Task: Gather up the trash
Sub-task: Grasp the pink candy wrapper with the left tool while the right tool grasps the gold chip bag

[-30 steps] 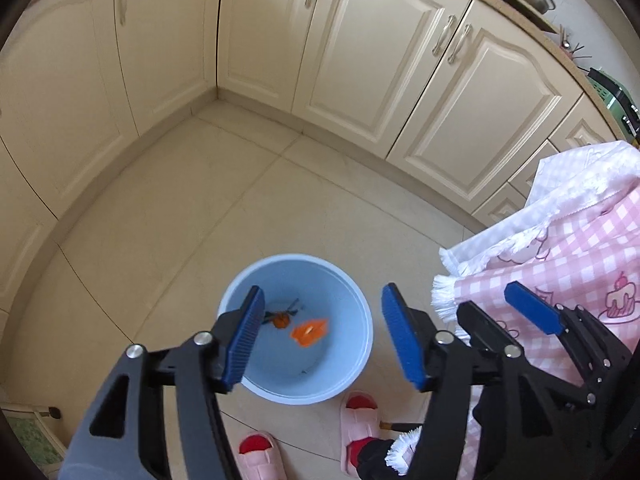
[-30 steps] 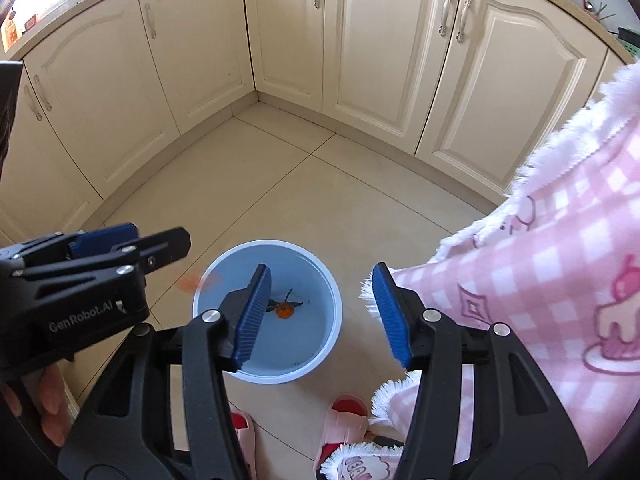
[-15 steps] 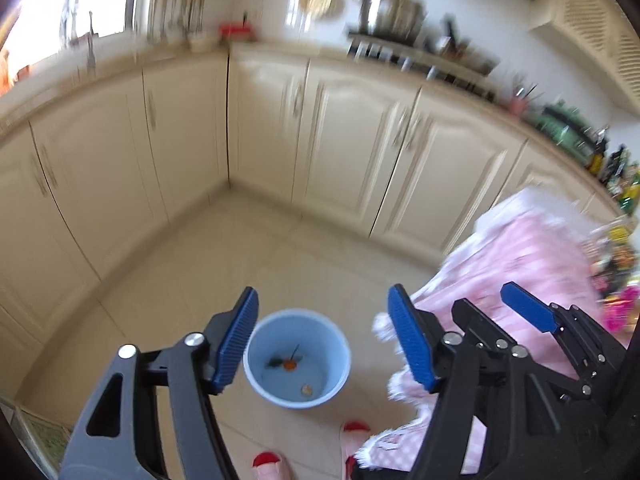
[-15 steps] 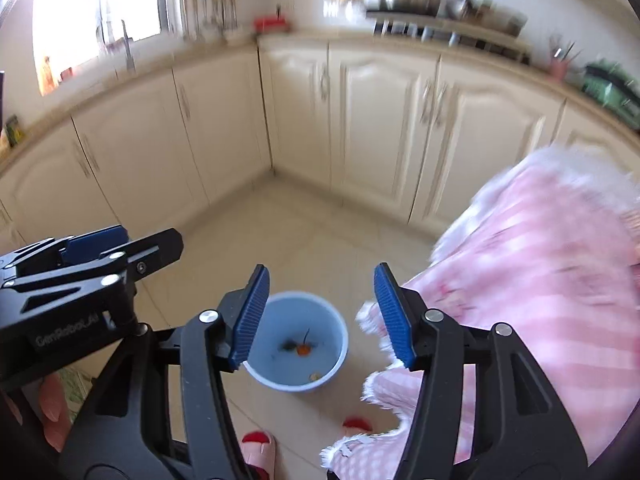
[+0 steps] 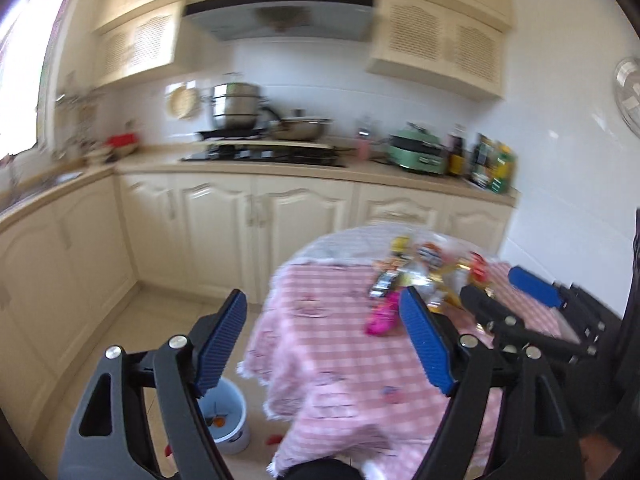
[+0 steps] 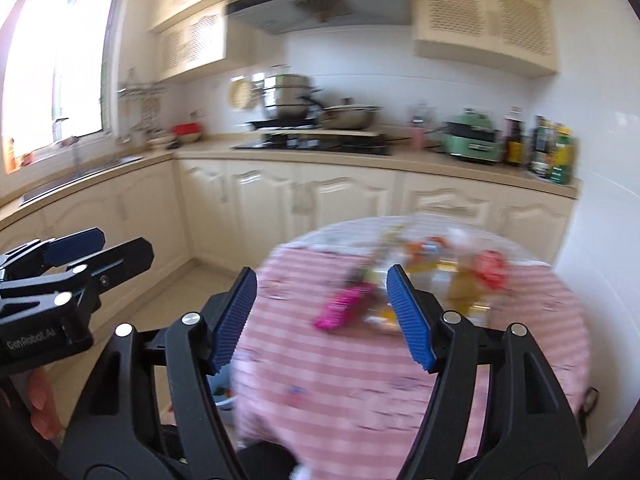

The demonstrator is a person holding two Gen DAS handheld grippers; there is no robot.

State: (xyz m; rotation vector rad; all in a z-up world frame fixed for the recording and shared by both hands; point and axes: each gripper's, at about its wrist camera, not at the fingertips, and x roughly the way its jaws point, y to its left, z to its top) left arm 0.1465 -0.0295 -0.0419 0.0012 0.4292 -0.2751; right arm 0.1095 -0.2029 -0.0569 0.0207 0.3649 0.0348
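Note:
A heap of wrappers and packets (image 5: 432,276) (image 6: 436,272) lies on the far part of a round table with a pink checked cloth (image 5: 340,360) (image 6: 360,360); a magenta wrapper (image 5: 382,318) (image 6: 342,306) lies nearest. My left gripper (image 5: 324,340) hangs above the table's left edge, its jaws opening, nothing between them. My right gripper (image 6: 322,318) hovers over the near cloth, jaws opening and empty; it also shows at the right of the left wrist view (image 5: 508,292). A light blue bucket (image 5: 230,416) (image 6: 222,396) with orange scraps stands on the floor at lower left.
Cream cabinets (image 5: 224,224) and a countertop with a hob, pots (image 5: 236,110), a green appliance (image 5: 418,150) and bottles (image 5: 494,168) run behind the table. A white tiled wall (image 5: 568,200) bounds the right. A window (image 6: 56,76) is at the left. Both views are blurred.
Both grippers rose from pointing down into the bucket to facing the table top and kitchen counter. Their jaws stand wider apart. The bucket slid to the lower left of both views.

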